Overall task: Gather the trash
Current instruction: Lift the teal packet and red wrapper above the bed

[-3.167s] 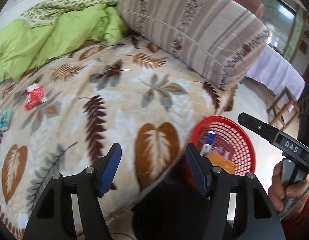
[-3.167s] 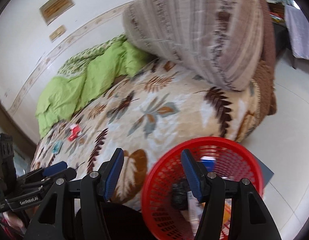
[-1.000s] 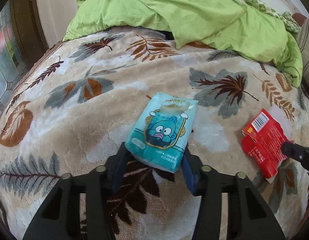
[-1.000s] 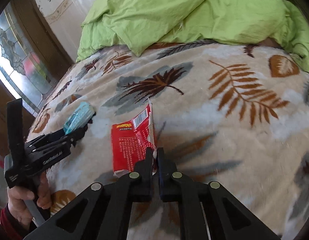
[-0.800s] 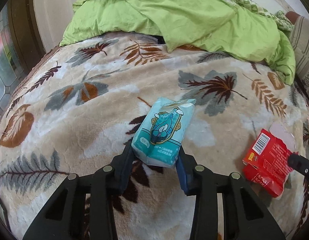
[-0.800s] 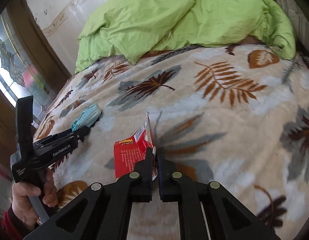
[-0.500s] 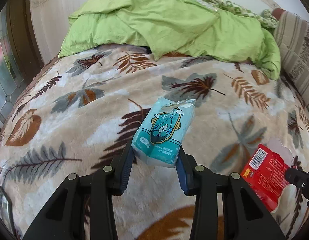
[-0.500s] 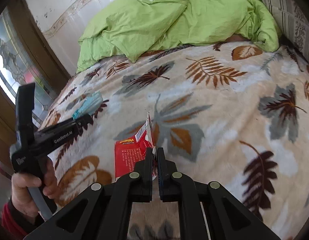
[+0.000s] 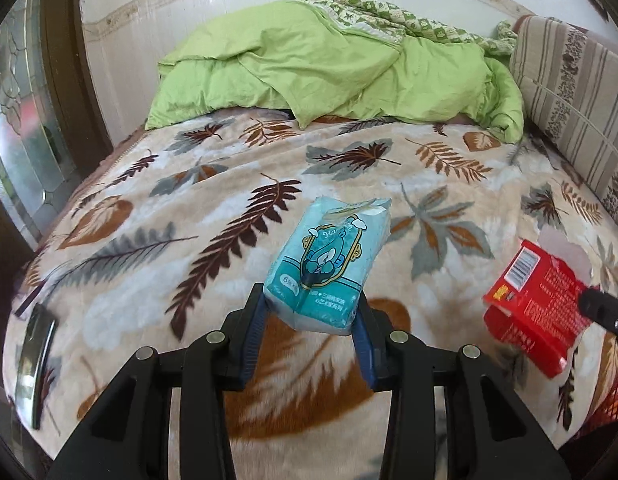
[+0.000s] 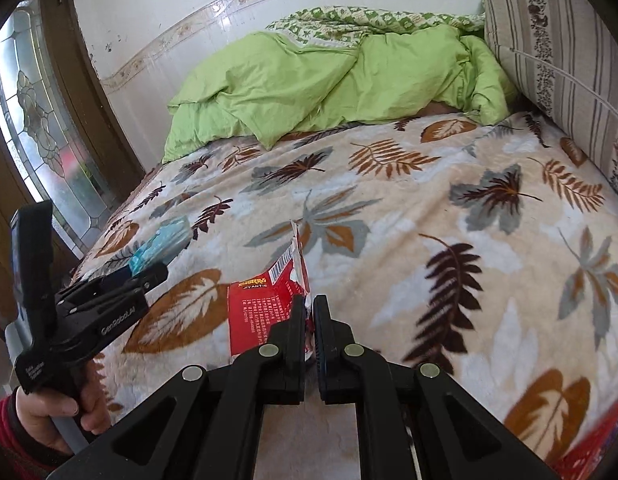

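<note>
Both grippers loaded: left gripper point(image 9: 311, 330) fingers clamp teal tissue pack point(image 9: 329, 266), right gripper point(image 10: 309, 320) pinches red wrapper point(image 10: 265, 304) edge, both lifted over leaf blanket point(image 9: 149, 280). Only left view catches red basket point(image 9: 611, 400) near right. Green duvet point(image 10: 309, 80) far.

Two packets held above the bed

Left wrist view: tissue pack point(image 9: 329, 268) at centre, over the blanket point(image 9: 229, 208); carton point(image 9: 537, 308) at 3 o'clock; quilt point(image 9: 329, 68) behind at 12; bolster point(image 9: 577, 96) at 2; basket point(image 9: 613, 400) at 4.
</note>
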Tool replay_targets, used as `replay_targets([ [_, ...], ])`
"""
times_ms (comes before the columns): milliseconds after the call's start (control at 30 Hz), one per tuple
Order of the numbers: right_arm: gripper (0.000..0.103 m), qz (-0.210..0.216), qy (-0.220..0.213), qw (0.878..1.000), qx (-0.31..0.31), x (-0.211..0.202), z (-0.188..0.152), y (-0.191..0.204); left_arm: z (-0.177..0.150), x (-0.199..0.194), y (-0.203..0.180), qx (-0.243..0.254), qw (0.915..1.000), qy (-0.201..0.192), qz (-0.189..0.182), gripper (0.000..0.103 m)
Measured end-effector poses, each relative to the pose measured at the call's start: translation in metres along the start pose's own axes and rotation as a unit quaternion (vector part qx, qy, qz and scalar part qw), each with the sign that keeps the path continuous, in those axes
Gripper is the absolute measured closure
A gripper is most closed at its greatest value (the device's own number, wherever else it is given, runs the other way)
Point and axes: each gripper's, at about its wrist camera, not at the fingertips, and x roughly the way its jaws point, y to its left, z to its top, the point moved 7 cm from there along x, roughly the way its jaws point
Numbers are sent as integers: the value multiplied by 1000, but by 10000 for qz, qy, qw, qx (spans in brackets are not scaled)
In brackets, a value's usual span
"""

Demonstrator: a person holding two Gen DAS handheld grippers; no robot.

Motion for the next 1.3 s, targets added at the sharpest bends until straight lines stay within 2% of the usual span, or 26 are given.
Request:
replay_targets([
  [133,98,23,-252,9997,-12,-21,-3,-1,-17,-28,-8,248,9991,-262,223,64],
  [300,98,47,-335,9994,-72,-30,-7,4,-26,-42,-22,457,9980,-379,192,64],
  [433,98,36,-343,9994,-74,-29,-8,5,-28,-42,-28,595,9972,-414,209,64],
  [1300,98,76,-431,9983,383,-36,-3,-15,-29,-31,-36,632,9974,-328,57,64],
])
